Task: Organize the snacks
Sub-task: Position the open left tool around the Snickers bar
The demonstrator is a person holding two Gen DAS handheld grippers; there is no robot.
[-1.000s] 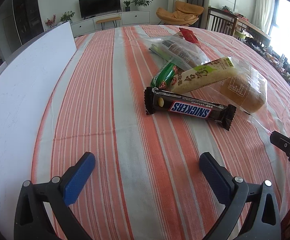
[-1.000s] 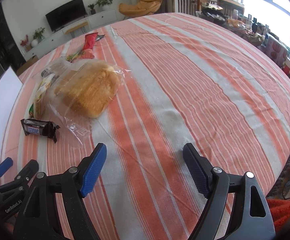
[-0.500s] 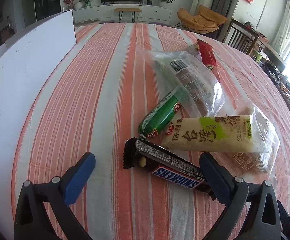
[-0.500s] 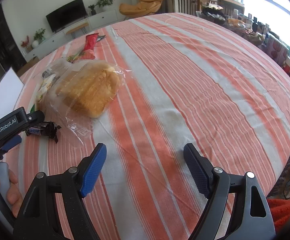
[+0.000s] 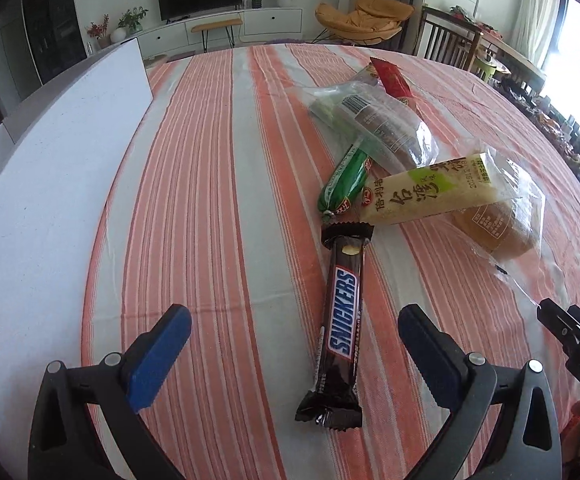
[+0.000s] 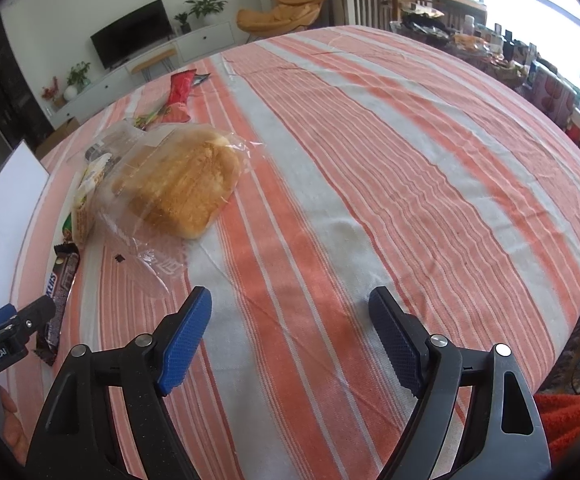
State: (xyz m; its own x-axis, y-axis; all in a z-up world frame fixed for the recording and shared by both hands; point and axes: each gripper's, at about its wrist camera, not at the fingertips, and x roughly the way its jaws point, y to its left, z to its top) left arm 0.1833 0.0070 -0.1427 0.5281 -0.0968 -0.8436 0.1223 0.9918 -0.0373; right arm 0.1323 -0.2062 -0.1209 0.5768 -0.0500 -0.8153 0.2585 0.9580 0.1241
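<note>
From the left wrist view, the left gripper (image 5: 294, 340) is hovering with its two blue pads spread wide and gripping nothing; one Snickers bar (image 5: 340, 326) is lying lengthwise on the striped tablecloth (image 5: 193, 200) between them, touched by neither pad. Beyond the bar, five more snacks are sitting in a loose heap: one green sausage stick (image 5: 344, 182), one yellow-labelled bread pack (image 5: 430, 194) lying across one clear-bagged golden loaf (image 5: 498, 226), one clear bag with a brown label (image 5: 374, 124), and one red packet (image 5: 392, 80) at the far end. One white board (image 5: 45, 184) is lying along the left side of the table.

From the right wrist view, the right gripper (image 6: 290, 330) is also standing wide open, with only bare cloth between its two pads. The golden loaf (image 6: 183, 184) is resting ahead and to the left, well apart from the pads, and the Snickers bar (image 6: 62, 280) is showing partly at the left edge beside the tip of the left gripper (image 6: 13, 320).
</note>
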